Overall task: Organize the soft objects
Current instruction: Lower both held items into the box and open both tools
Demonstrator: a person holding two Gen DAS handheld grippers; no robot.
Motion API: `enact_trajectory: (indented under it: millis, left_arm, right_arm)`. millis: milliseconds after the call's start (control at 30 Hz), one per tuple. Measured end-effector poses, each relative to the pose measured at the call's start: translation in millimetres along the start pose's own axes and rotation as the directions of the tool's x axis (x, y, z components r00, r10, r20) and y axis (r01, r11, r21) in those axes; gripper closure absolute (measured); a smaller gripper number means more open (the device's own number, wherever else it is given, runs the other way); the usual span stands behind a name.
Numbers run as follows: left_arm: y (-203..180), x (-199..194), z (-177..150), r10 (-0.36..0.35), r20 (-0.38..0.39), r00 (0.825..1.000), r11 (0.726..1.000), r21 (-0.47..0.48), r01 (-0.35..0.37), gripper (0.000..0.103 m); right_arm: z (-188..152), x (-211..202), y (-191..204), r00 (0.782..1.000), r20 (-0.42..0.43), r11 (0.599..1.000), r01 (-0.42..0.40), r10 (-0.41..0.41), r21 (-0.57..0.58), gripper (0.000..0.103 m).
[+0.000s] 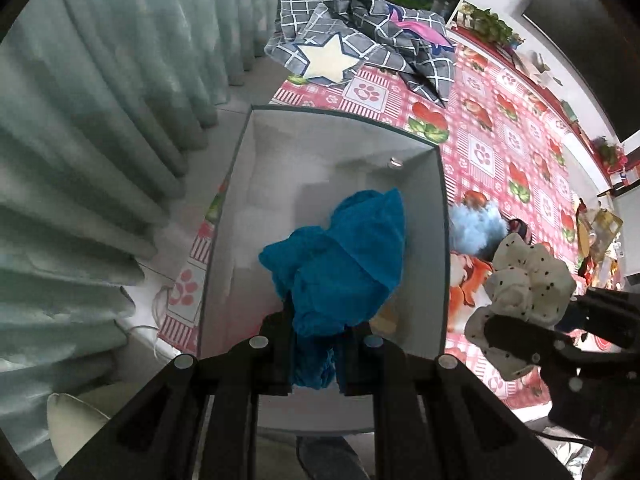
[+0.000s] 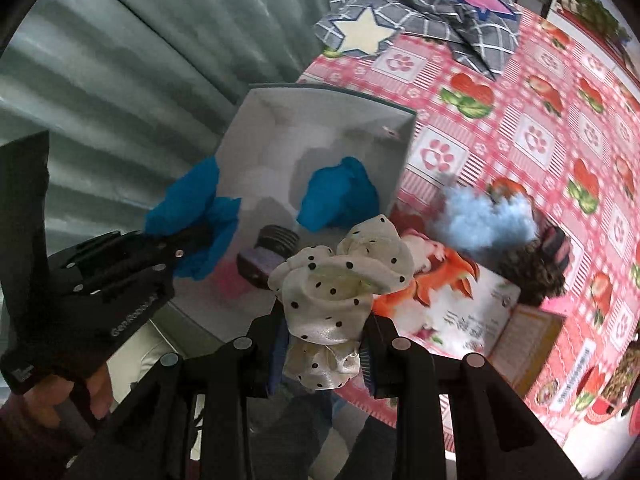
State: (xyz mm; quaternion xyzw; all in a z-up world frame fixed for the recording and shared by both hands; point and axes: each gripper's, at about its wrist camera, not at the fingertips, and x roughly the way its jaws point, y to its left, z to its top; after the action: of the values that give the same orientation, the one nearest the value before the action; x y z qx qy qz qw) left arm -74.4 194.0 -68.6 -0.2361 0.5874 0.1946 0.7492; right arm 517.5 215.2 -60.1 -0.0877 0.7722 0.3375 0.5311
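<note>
The left claw point(image 1: 314, 354) pinched a blue cloth point(image 1: 340, 264) above the box point(image 1: 444, 240), ready for dropping; the right claw point(image 2: 324, 344) gripped a dotted scrunchie point(image 2: 340, 280) beside it.

Pale green curtain point(image 1: 100, 120) beside patterned tablecloth point(image 1: 500, 140).

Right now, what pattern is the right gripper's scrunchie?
Cream scrunchie with black dots; clearest in right wrist view.

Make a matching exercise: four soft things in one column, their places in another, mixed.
Things:
1. blue cloth
2. dotted scrunchie
3. star cloth
4. fluffy ball

Places:
A. on the tablecloth, right of the box
B. in the right gripper
C. far end of the table
D. in the left gripper, over the box

Pairs: 1-D, 2-B, 3-C, 4-A
</note>
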Motion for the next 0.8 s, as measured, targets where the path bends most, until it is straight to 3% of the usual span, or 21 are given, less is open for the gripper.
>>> enact_trajectory:
  millis: [433,800]
  left_arm:
    - [7,22,20,0.032,-0.033,0.999,0.999,-0.011,-0.033,0.087]
    - [11,35,24,0.044,-0.06,0.997,0.999,-0.022,-0.045,0.087]
  right_arm:
    - [40,19,12,1.0,-0.016,1.0,-0.012,0.012,-0.027,0.071]
    - [52,34,16,0.999,-0.044,0.999,-0.016,0.014,-0.04,0.071]
